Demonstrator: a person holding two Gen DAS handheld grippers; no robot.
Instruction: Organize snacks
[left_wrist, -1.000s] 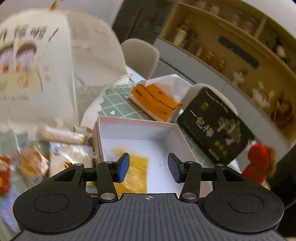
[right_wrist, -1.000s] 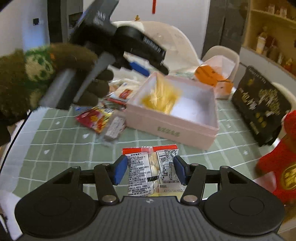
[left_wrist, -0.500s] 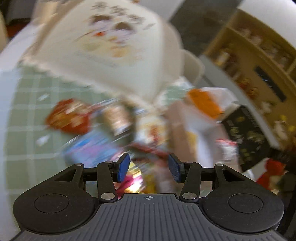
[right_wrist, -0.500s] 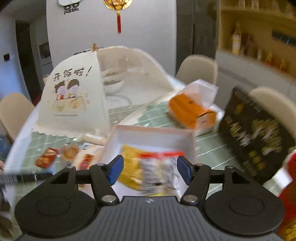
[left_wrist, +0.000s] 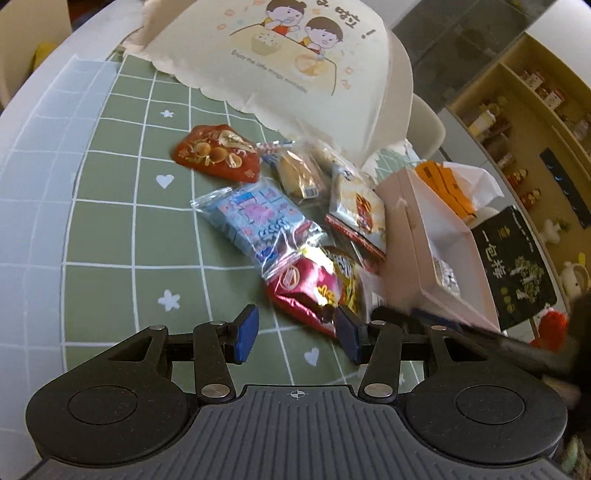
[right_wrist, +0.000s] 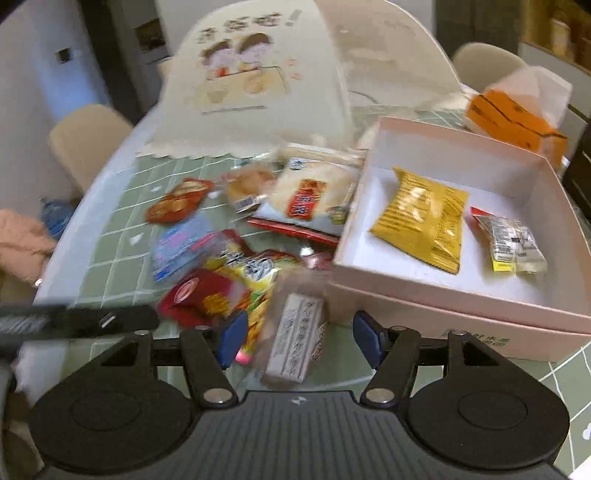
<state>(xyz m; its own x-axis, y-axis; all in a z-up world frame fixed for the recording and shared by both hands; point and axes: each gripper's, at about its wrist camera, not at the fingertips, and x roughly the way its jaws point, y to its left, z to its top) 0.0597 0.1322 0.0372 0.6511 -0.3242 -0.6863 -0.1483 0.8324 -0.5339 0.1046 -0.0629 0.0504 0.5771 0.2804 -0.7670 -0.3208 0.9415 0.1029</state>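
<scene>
Changing: we are seeing the clear-wrapped snack (right_wrist: 511, 243), gripped by the right claw (right_wrist: 295, 338) a second ago, now lying in the pink box (right_wrist: 461, 295) beside the yellow packet (right_wrist: 424, 221), so two are filed.
Counting: roughly seven packets are waiting on the surface (left_wrist: 110, 240).
Claws: the right one's jaws have just been opening and are hovering empty over a white bar (right_wrist: 295, 339); the left claw (left_wrist: 297, 334) is hanging open and empty near a red packet (left_wrist: 306, 291).

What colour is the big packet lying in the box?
Yellow, with small dark print; clearest in the right wrist view.
</scene>
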